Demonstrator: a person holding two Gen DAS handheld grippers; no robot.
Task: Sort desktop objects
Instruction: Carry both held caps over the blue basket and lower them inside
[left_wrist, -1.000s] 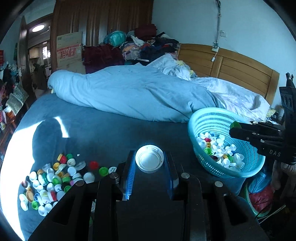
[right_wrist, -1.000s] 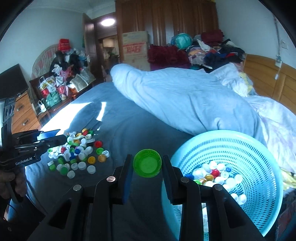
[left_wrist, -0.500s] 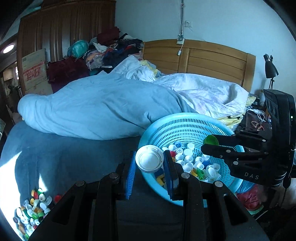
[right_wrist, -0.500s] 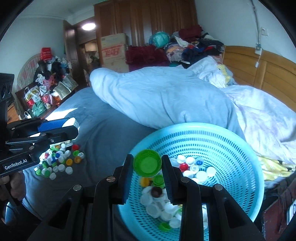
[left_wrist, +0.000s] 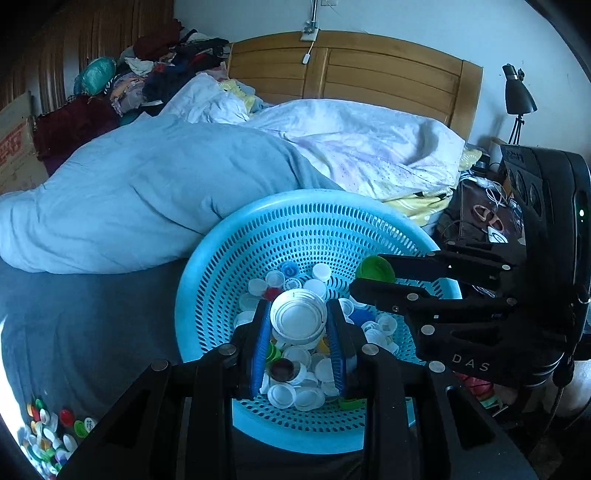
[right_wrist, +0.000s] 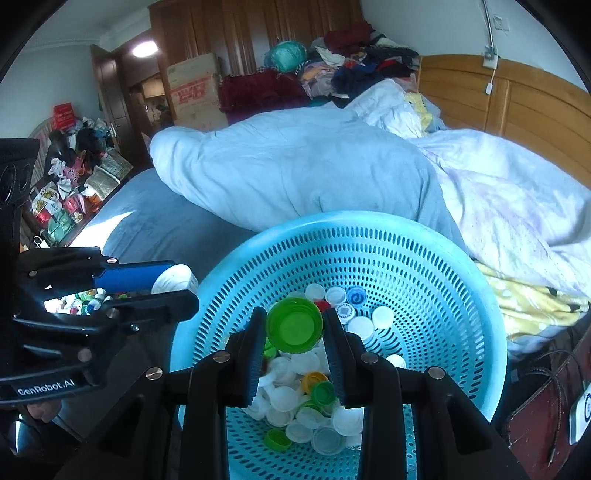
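The left hand-held gripper (left_wrist: 298, 341) is black with blue pads (left_wrist: 258, 354), silver screws and "GenRobot.AI" lettering.

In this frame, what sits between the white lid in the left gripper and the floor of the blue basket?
Only air, then the heap of loose caps on the blue basket floor; the left wrist view shows the white lid clamped above them.

Basket (right_wrist: 461, 280) mouth open above; caps (right_wrist: 295, 406) pile inside; duvet (right_wrist: 295, 173) crowds far rim.
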